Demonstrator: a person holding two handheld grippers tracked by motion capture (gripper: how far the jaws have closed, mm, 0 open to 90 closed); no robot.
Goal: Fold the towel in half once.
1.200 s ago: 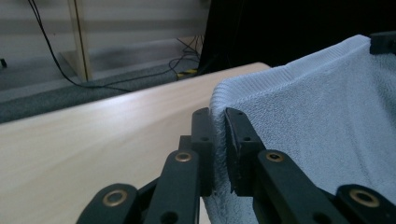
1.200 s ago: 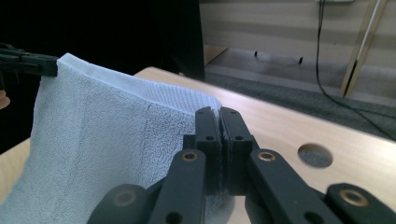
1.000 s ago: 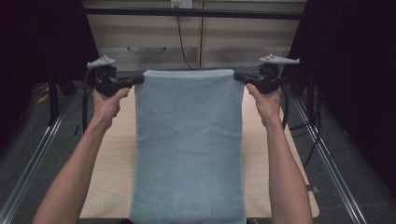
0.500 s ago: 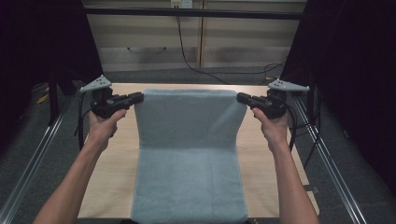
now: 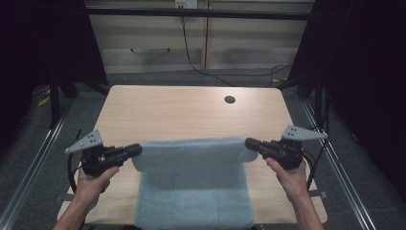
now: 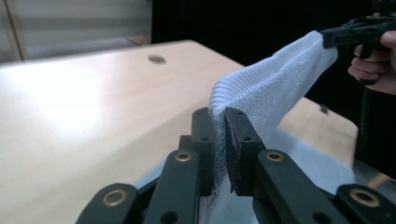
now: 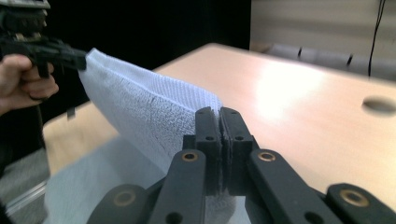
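You've got the towel (image 5: 191, 182) corners pinched in both jaws, edge stretched sideways above the desk (image 5: 191, 110), rest hanging toward you.

Lab-type test rig: bare desk (image 5: 191, 115) w/ cable hole (image 5: 230, 99), black curtains (image 5: 364, 62), floor rails (image 5: 28, 163).
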